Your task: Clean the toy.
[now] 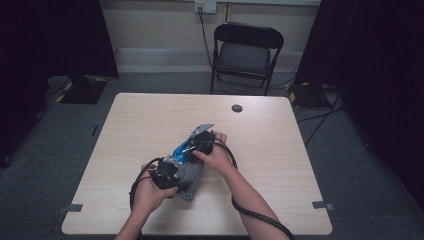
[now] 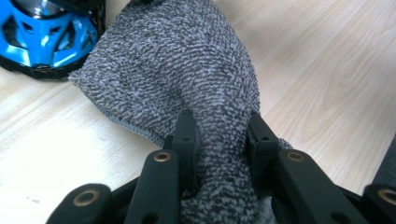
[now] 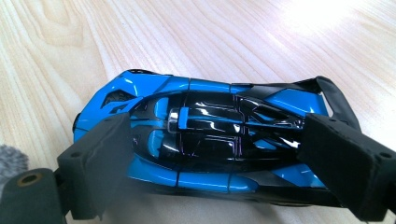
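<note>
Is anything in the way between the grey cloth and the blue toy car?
Nothing visible. The grey cloth, pinched in the left hand-held gripper, lies right beside the blue toy car, which the right hand-held gripper holds on the table.

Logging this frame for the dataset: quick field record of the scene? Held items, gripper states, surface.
surface: light wooden table
left hand-held gripper: shut on grey cloth
right hand-held gripper: jaws at the nose and tail of blue toy car, pads against it
car position: on table, beside cloth
background: black folding chair
</note>
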Motion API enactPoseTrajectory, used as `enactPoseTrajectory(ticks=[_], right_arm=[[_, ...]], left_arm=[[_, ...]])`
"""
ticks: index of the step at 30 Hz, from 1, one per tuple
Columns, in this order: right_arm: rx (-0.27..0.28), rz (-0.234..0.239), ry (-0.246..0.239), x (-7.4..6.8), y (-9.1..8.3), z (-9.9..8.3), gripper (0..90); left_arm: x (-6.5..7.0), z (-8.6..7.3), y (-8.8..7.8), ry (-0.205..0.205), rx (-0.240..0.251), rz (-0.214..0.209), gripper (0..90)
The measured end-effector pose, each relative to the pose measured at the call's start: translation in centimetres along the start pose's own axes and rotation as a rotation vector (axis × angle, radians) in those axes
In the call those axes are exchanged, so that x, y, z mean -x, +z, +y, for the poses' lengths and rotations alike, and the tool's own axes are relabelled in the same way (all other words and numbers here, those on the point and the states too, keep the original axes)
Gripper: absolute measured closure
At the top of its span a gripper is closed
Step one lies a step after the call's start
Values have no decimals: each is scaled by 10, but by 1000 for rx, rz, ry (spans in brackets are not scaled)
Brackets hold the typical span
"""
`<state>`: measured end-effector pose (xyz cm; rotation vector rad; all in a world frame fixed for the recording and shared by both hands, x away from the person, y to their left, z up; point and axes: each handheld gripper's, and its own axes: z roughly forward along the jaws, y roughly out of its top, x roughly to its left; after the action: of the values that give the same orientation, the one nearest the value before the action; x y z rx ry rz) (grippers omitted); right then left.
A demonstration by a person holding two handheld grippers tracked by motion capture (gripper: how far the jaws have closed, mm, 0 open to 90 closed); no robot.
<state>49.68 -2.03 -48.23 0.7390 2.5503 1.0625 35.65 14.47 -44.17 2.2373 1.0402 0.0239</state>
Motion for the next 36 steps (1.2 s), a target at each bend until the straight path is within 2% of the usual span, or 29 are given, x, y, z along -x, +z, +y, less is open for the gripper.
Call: enactPoseTrajectory(ticks=[4,11,19,26,29,32,33,36], right_arm=[[-1,2,1,0,0,0,93],[-1,2,1,0,0,0,93],[0,3,1,0,0,0,93],[-3,4,2,0,0,1,94],[-3,4,1,0,0,1,93],[-4,4,3,0,0,1,94],[-4,4,3,1,0,1,93],[-4,5,1,1,0,1,93]], left_arm=[[-6,-4,-10,-14,26,2,701],[-17,-11,-24,-23,43,19,699],[-31,-14,-39,-63,61,38,698],[-53,-9,-52,-82,103,86,698],[-62,-4,-55,-81,107,111,697],[-73,2,-53,-92,117,131,693],[-78,4,-51,-89,111,153,692],[-90,9,-48,-102,114,168,689]])
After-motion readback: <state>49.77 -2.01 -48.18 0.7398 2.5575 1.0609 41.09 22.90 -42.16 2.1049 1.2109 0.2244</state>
